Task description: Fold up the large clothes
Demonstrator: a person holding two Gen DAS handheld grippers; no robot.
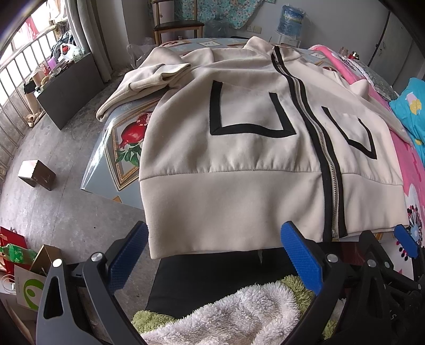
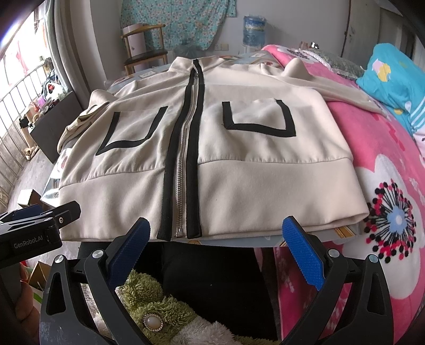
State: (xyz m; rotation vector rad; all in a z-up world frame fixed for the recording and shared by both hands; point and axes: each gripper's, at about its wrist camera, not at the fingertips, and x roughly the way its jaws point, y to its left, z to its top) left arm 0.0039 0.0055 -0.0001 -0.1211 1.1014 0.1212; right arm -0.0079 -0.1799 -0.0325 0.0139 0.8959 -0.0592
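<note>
Jacket [image 1: 239, 164] lies flat and zipped across mid-frame, unfolded. Left gripper [image 1: 215, 254] and right gripper [image 2: 216, 246], jaws spread and empty, hover at its hem. Next: bring the sleeves in.

Daylight comes in through a barred window [image 1: 16, 77] on the left, with a pale curtain [image 1: 87, 34] hanging beside it. The floor [image 1: 61, 212] is bare grey concrete; a small brown box [image 1: 37, 175] sits on it, and a dark low cabinet [image 1: 69, 87] stands under the window with clutter on top. Against the far wall stands a wooden chair [image 1: 178, 24] — behind it hangs a floral cloth [image 2: 180, 21]. A blue water jug [image 2: 253, 30] stands further right. A pink flowered blanket [image 2: 385, 185] covers the bed on the right, with a blue pillow [image 2: 393, 77] on it.
</note>
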